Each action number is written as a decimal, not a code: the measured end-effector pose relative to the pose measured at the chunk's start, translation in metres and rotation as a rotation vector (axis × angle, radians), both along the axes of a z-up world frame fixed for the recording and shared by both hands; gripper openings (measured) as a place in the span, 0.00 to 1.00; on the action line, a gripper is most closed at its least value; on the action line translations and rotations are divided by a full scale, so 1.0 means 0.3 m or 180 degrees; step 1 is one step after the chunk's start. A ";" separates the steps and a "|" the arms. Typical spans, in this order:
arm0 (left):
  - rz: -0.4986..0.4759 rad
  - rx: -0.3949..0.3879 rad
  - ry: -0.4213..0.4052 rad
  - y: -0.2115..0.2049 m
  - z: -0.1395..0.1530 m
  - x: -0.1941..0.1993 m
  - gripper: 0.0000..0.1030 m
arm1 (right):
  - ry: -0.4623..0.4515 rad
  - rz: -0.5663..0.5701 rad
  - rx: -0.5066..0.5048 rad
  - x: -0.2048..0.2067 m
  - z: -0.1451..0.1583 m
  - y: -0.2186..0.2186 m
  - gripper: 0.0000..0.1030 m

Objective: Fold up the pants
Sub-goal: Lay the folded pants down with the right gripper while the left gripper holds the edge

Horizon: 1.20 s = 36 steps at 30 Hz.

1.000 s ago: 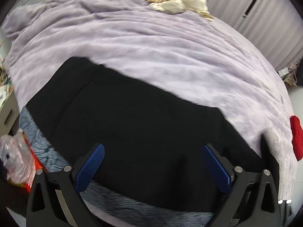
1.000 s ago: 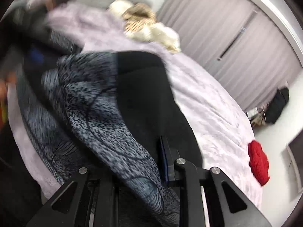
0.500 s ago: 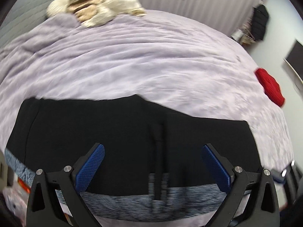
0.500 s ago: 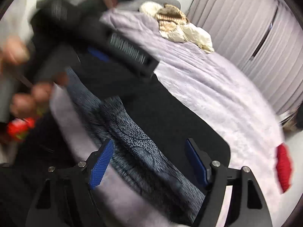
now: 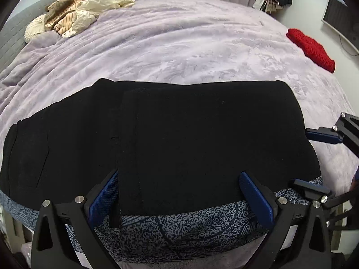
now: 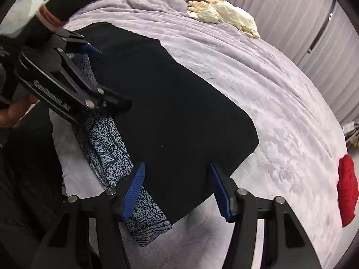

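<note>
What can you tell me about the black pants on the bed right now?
The black pants lie spread flat near the front edge of the lilac bedspread, folded into a broad, roughly rectangular slab of matte, soft-looking fabric. A lengthwise seam or fold edge shows left of centre. Their near edge overlaps a blue-and-black speckled garment underneath. Neither gripper visibly presses on them.

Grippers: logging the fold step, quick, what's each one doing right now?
Left gripper: open, holding nothing, over the black pants.
Right gripper: open and closing, pants edge between its pads, not gripped.
</note>
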<state>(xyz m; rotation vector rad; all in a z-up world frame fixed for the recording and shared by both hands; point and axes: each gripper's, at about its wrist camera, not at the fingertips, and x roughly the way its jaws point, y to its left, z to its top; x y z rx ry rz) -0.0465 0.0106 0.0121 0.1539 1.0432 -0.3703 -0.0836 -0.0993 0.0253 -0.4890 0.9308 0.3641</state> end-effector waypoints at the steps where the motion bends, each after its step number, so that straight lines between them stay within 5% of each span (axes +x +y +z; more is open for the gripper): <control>1: 0.0004 -0.0001 0.0001 0.000 0.005 -0.001 1.00 | 0.0014 0.0058 0.0028 -0.001 0.013 -0.013 0.62; 3: 0.0018 -0.0016 0.0040 0.004 0.010 0.007 1.00 | 0.0041 0.0135 0.0169 0.005 0.055 -0.066 0.65; 6: 0.0044 -0.0039 0.0079 0.015 0.026 0.013 1.00 | -0.0031 0.0284 0.0126 0.046 0.083 -0.117 0.85; 13: 0.0378 -0.0139 -0.0083 0.149 0.123 0.010 1.00 | 0.0535 0.1044 -0.0012 0.198 -0.025 -0.007 0.94; 20: 0.0748 -0.0108 -0.0040 0.300 0.107 0.047 1.00 | 0.0653 0.1464 -0.0071 0.314 -0.050 0.208 0.98; 28: 0.1340 -0.0042 0.0148 0.513 0.056 0.121 1.00 | 0.0930 0.1521 -0.0014 0.428 -0.049 0.333 1.00; 33: 0.1637 -0.0032 0.0077 0.665 0.046 0.146 1.00 | 0.0599 0.1794 0.0168 0.398 0.119 0.375 1.00; 36: 0.1813 -0.0056 0.0189 0.740 0.001 0.168 1.00 | 0.0592 0.1882 0.0070 0.411 0.104 0.467 1.00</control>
